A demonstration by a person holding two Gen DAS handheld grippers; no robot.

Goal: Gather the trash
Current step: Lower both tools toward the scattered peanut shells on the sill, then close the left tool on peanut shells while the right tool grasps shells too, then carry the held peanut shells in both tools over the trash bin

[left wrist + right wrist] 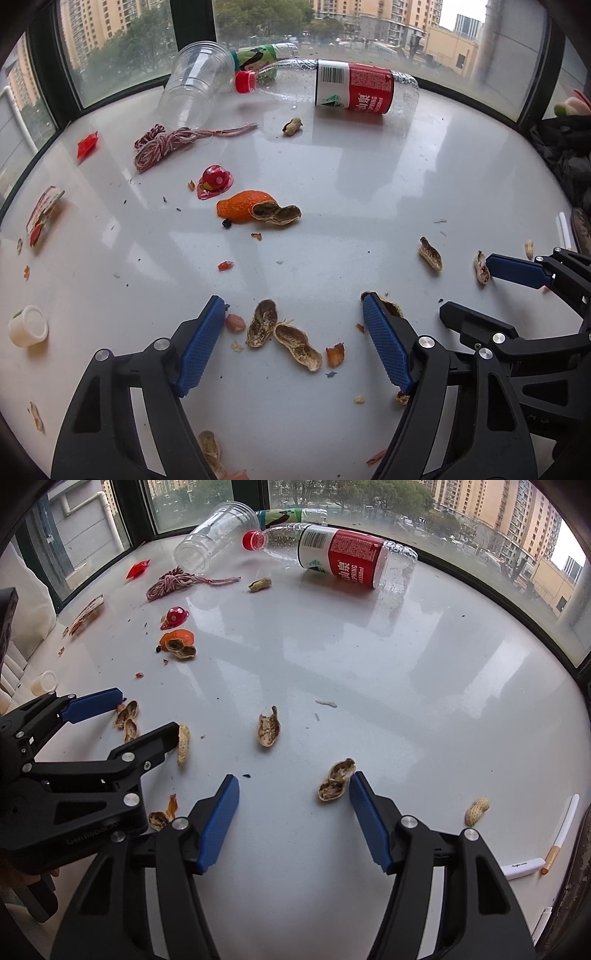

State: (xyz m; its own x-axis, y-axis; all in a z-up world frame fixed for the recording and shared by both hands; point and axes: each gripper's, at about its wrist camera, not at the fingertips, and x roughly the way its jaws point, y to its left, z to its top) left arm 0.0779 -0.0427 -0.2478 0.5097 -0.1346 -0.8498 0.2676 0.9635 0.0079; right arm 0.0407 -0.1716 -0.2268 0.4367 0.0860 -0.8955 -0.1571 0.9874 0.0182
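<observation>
Left gripper [293, 325] gapes around two shells [280, 334], gripping nothing; its right pad hides another. Right gripper [293, 805] gapes, empty.

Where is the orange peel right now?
The orange peel lies mid-table in the left wrist view, touching an open peanut shell on its right, with the shiny red wrapper just behind it.

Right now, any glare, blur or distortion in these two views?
Left wrist: heavy fisheye bowing of the tabletop, window reflections streaking it, trash sharp, corners vignetted dark. Right wrist: same bowing, broader pale glare bands across the tabletop, soft daylight, faint shadows; red-label bottle legible, no motion blur.
</observation>
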